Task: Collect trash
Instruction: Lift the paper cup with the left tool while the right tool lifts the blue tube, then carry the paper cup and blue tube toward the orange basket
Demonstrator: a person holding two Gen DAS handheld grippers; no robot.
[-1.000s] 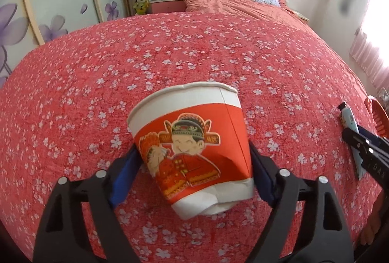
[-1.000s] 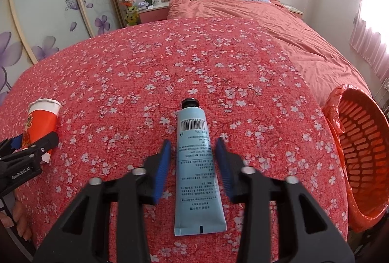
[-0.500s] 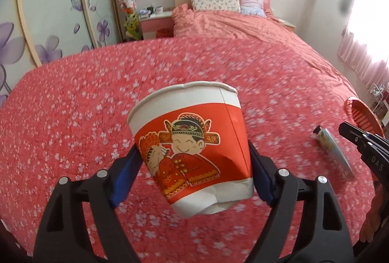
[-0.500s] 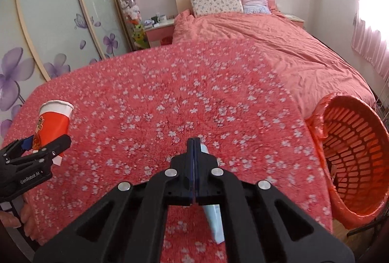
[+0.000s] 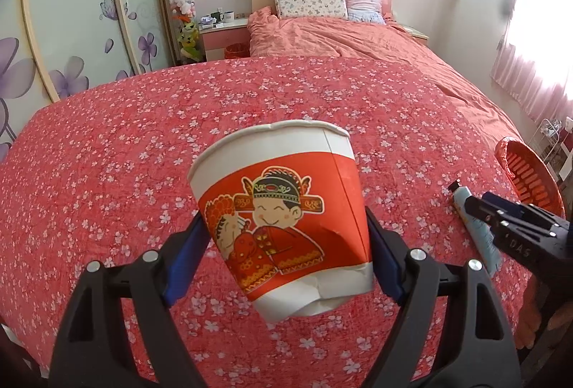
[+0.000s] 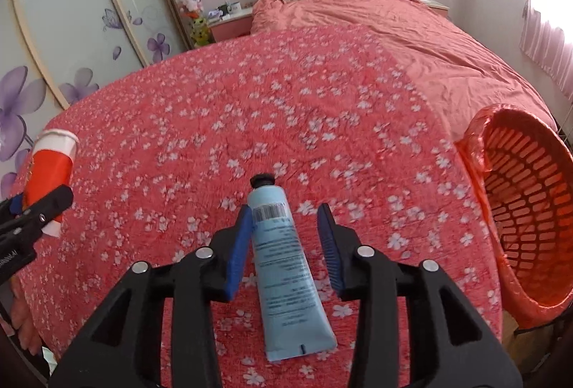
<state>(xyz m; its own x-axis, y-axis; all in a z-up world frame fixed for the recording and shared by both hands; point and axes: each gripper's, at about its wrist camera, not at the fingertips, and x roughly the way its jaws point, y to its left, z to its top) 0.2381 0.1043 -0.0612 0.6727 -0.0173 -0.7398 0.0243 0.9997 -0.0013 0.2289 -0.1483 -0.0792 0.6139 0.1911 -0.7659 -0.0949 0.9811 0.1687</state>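
Note:
My left gripper point(image 5: 284, 246) is shut on a red and white paper cup point(image 5: 283, 212) with a cartoon figure, held above the red flowered bedspread; the cup's base is dented. The cup also shows at the left of the right wrist view point(image 6: 50, 176). My right gripper point(image 6: 284, 239) is open, its blue pads on either side of a light blue tube point(image 6: 286, 266) with a black cap that lies on the bedspread. The left pad is close against the tube; the right pad stands apart. The tube also shows in the left wrist view point(image 5: 472, 226).
An orange slatted basket point(image 6: 530, 209) lined with an orange bag stands off the bed's right edge, also in the left wrist view point(image 5: 526, 176). Pillows point(image 5: 309, 1) and a headboard lie far back. A nightstand point(image 5: 222, 37) and wardrobe doors are at the left.
The right gripper, shut half a second ago, has opened and now straddles the blue tube. The left gripper has lifted the cup higher above the bedspread.

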